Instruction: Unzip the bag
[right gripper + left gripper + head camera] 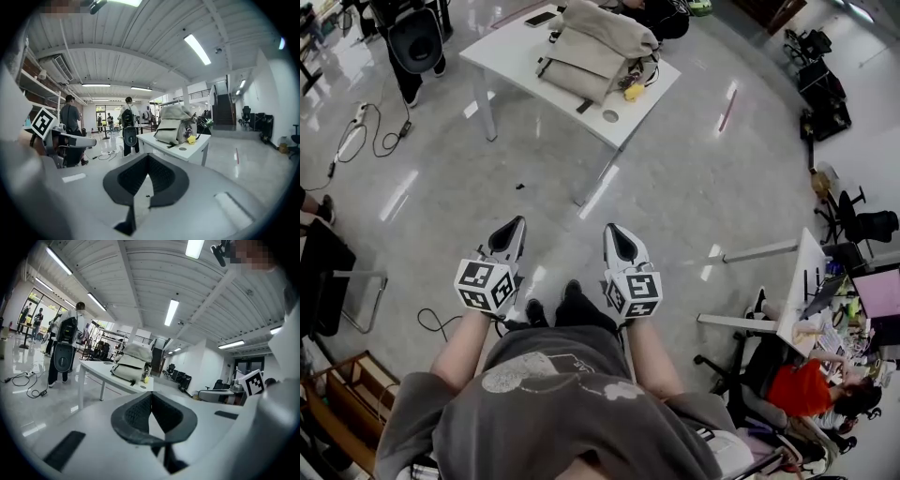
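Observation:
A beige backpack (598, 49) lies on a white table (511, 58) well ahead of me, with a small yellow charm (634, 91) at its near side. The backpack (132, 362) stands small and distant in the left gripper view, and the backpack (174, 123) shows the same way in the right gripper view. My left gripper (511, 228) and right gripper (619, 232) are held side by side near my body, over the floor, far from the bag. Both are shut, jaw tips touching, nothing between them.
Glossy grey floor lies between me and the table. A person with a black backpack (414, 37) stands left of the table. Cables (366, 131) trail on the floor at left. A second desk (787, 300) with seated people is at the right. A chair frame (337, 291) stands at my left.

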The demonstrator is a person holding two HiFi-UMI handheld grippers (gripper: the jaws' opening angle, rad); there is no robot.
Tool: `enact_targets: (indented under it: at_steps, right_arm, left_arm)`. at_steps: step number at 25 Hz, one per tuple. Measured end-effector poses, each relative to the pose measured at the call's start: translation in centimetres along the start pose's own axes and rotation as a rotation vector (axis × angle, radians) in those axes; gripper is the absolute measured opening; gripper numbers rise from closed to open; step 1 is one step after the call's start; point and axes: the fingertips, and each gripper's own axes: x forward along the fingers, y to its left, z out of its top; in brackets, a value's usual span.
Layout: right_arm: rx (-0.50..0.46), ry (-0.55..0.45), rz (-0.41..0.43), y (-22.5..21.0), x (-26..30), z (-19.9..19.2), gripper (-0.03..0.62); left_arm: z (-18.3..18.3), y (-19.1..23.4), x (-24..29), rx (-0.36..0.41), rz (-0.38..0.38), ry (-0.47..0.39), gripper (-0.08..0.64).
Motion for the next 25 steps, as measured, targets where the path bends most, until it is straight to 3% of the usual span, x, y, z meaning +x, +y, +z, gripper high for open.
enact_targets:
  at_steps: [12, 25]
  right_arm:
    - [0.002, -0.029, 0.064, -0.6, -2.5, 0.5, -0.002]
    - [0.003, -0.008, 0.101, -3.1, -6.6, -1.2, -0.002]
  left_arm:
    - [0.0, -4.2, -1.3, 0.022, 0.036, -0.019, 0.008]
    - [-2.5, -9.8, -1.4, 0.015, 0.062, -0.003, 0.008]
